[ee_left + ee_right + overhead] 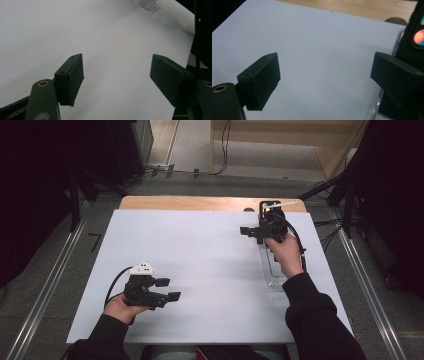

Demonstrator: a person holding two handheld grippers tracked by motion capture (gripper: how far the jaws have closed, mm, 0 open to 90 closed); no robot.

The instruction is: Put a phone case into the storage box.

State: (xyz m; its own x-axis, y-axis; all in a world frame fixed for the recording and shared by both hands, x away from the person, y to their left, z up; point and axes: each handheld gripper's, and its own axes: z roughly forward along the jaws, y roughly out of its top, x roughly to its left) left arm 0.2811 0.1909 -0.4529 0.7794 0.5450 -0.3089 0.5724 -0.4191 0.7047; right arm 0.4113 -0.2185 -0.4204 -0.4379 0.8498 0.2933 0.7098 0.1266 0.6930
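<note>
Left tool (167,289) gaping, empty, low over the white surface (200,270) | clear tray (272,270) lies far right, long axis running away from the person | right tool (252,232) open, empty, just beside it, nearer.

Matt white sheet (200,265) on wooden table (200,203)

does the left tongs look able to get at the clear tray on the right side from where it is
Probably not without a long move: the left tongs sit open near the table's front-left, while the clear tray lies far right, under the right hand and right tongs. The white sheet between is bare.
</note>
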